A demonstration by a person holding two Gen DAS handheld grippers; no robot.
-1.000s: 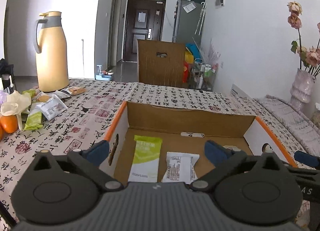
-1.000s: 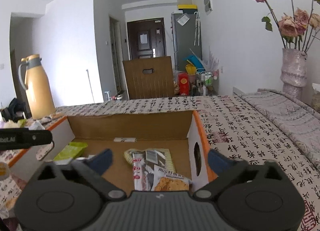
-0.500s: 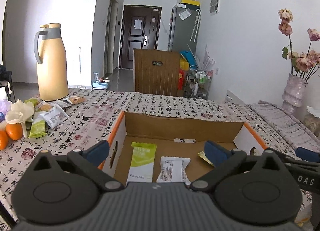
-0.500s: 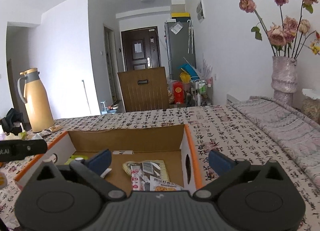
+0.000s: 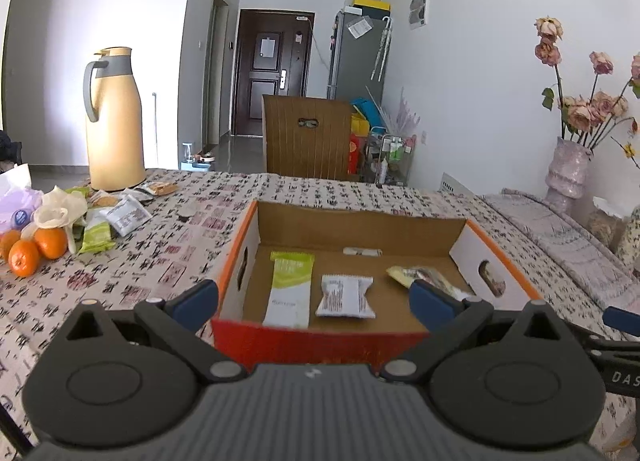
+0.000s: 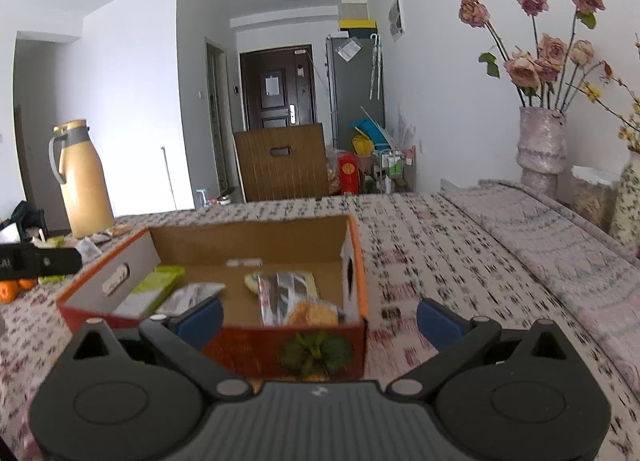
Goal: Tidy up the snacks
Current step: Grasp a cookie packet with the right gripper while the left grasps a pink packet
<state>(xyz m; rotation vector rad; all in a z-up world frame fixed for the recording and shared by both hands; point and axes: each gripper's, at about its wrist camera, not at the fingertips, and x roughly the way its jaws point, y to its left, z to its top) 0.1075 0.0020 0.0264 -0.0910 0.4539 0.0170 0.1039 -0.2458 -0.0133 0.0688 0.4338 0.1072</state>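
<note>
So we've pulled both grippers back from the cardboard box, left gripper and right gripper both with jaws wide apart, holding nothing. Box snacks look settled (three or four in there); the loose snack pile waits on the worktop.

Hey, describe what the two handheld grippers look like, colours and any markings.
Both the left gripper and the right gripper have matte dark grey ribbed bodies, two round discs, black linkage arms with silver pivots, and blue fingers. White lettering marks the right gripper's side; no cables show.
</note>
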